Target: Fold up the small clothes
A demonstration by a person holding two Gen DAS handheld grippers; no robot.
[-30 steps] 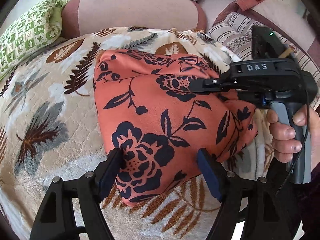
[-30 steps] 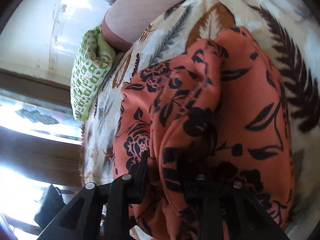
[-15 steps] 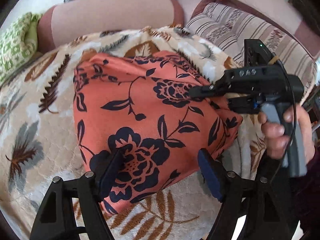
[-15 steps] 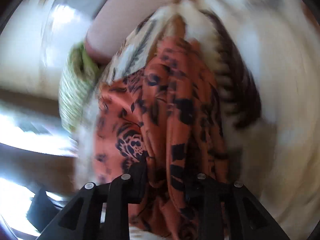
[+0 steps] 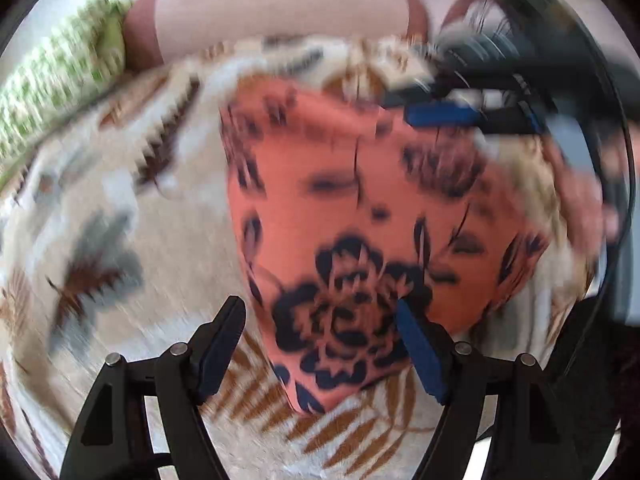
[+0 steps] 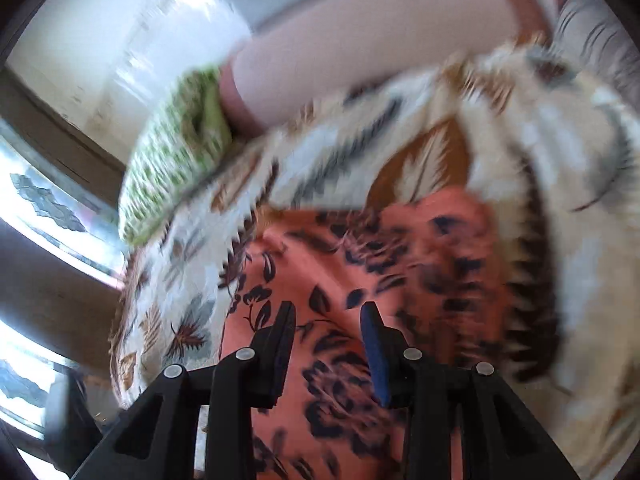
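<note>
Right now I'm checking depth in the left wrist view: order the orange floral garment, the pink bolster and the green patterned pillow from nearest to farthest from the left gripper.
1. Orange floral garment: directly under the open left gripper, on the leaf-print blanket.
2. Green patterned pillow: far left edge.
3. Pink bolster: along the top; too close to the pillow to rank firmly.
</note>
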